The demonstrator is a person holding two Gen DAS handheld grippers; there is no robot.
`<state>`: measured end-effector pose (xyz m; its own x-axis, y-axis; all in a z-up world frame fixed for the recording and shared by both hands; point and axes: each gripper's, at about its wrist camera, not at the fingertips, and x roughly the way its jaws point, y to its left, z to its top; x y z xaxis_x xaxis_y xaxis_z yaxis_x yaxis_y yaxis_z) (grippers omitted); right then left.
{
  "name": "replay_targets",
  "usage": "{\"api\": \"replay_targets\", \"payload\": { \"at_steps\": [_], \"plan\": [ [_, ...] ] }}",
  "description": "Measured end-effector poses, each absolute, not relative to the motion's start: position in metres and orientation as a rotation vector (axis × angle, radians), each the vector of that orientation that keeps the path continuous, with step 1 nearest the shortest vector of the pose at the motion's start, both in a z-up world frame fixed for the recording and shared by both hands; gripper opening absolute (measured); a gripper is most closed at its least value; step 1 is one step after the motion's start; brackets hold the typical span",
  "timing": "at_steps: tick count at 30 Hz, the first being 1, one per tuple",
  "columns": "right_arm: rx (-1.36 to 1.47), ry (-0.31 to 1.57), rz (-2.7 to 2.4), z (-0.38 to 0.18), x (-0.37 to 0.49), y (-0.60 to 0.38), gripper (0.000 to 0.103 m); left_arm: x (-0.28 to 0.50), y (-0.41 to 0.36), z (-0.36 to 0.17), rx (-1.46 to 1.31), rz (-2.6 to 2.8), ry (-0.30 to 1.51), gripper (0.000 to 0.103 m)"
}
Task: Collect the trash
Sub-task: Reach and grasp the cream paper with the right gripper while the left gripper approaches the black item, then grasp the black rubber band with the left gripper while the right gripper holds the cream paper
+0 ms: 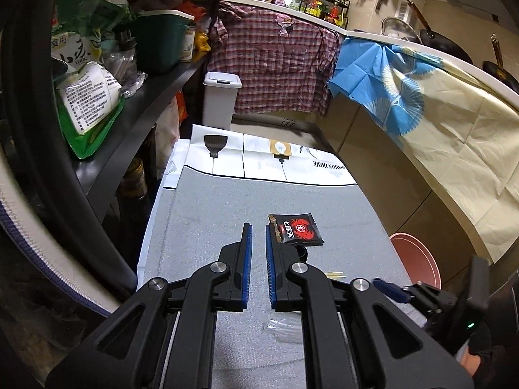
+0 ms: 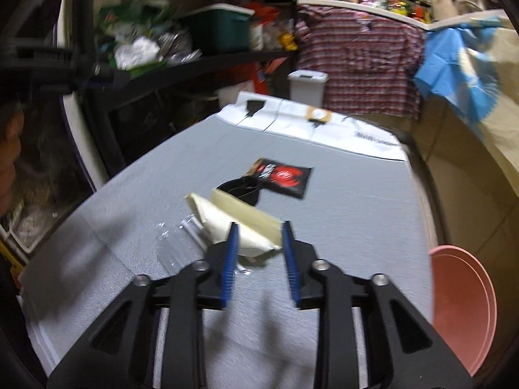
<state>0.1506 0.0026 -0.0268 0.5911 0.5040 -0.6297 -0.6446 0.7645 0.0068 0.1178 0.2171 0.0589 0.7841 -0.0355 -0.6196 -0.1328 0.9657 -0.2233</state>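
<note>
Left wrist view shows a grey woven-textured worktop (image 1: 211,214) with the left gripper (image 1: 257,236) low over it, jaws nearly closed with nothing between them, and a flat black sachet (image 1: 296,228) with a red crab print lying at one o'clock from its tips, its torn edge just beside the right-hand finger. Right wrist view is motion-blurred: the right gripper (image 2: 259,233) has its jaws parted around a cream folded wrapper (image 2: 227,217); whether the pads touch it is unclear, and a clear plastic scrap (image 2: 181,243) at nine o'clock is barely legible.
</note>
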Motion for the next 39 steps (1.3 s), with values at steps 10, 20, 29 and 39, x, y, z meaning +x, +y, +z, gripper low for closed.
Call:
{"api": "replay_targets", "payload": {
  "at_steps": [10, 20, 29, 39],
  "plan": [
    [-0.36, 0.665, 0.736, -0.049, 0.156, 0.039, 0.042, 0.131, 0.221, 0.045, -0.267, 0.05, 0.706, 0.008],
    [-0.381, 0.657, 0.718, -0.047, 0.161, 0.039, 0.017, 0.146, 0.212, 0.027, -0.258, 0.031, 0.752, 0.008],
    [-0.331, 0.632, 0.681, -0.033, 0.167, 0.016, 0.004, 0.161, 0.185, 0.004, -0.2, -0.024, 0.776, 0.008],
    [-0.243, 0.601, 0.589, -0.014, 0.178, -0.024, 0.001, 0.18, 0.159, -0.03, -0.15, -0.058, 0.846, 0.042]
  ]
}}
